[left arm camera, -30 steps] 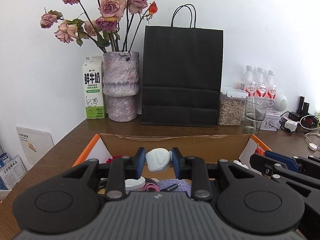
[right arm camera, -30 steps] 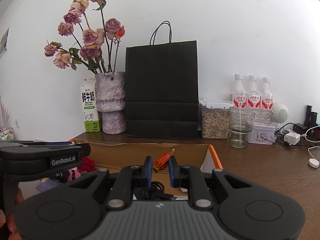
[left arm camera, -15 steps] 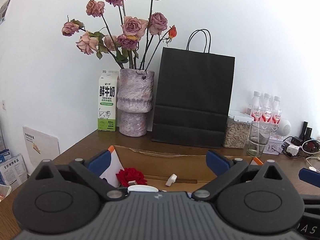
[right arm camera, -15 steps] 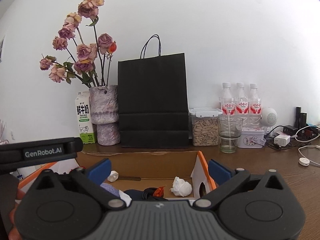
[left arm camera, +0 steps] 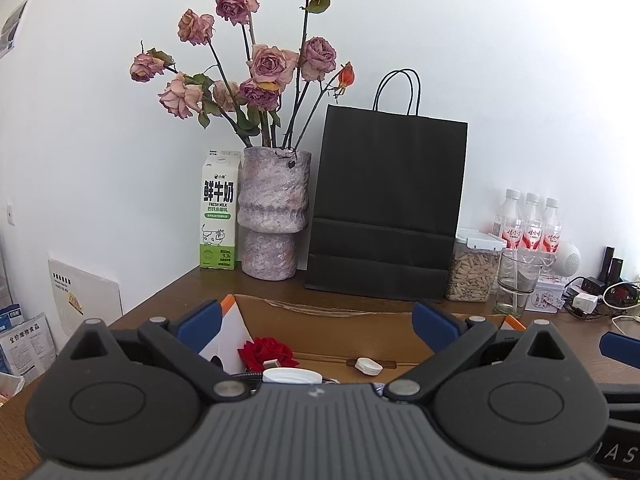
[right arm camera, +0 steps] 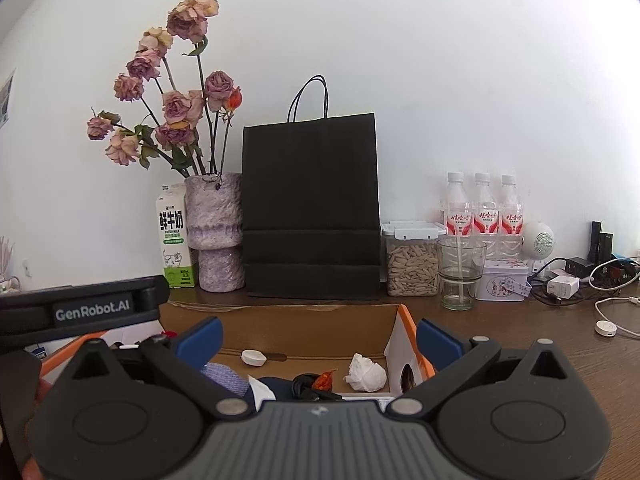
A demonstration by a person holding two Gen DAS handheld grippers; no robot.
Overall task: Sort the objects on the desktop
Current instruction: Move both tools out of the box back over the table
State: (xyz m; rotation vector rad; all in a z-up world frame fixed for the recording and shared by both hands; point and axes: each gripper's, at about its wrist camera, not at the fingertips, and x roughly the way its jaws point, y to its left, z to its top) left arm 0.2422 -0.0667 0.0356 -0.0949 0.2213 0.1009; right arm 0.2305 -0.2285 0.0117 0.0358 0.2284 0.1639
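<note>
Nearest me, both sets of jaws stand at full spread with nothing between them: the left gripper (left arm camera: 316,322) and the right gripper (right arm camera: 318,338) have just been opening, and each hangs over the open cardboard box (right arm camera: 304,312) on the bench (right arm camera: 540,360).

The sorted things lie inside the box: a white cap (left arm camera: 292,376) right under my left jaws, a red fabric flower (left arm camera: 267,351), a small white oval piece (right arm camera: 252,357) on the box floor, a crumpled tissue (right arm camera: 366,373), an orange scrap (right arm camera: 325,380) and a dark cable (right arm camera: 304,388) (partly hidden by my own rig).

My worry is the two grippers fouling each other, since the left one sits just beside my right jaws. A wide sweep could also fold the orange-edged flap (right arm camera: 404,344).

Farther back, the drinking glass (right arm camera: 460,274), the seed jar (right arm camera: 412,258) and the tall vase of dried roses (right arm camera: 216,232) would tip easily if I overreach past the box.
</note>
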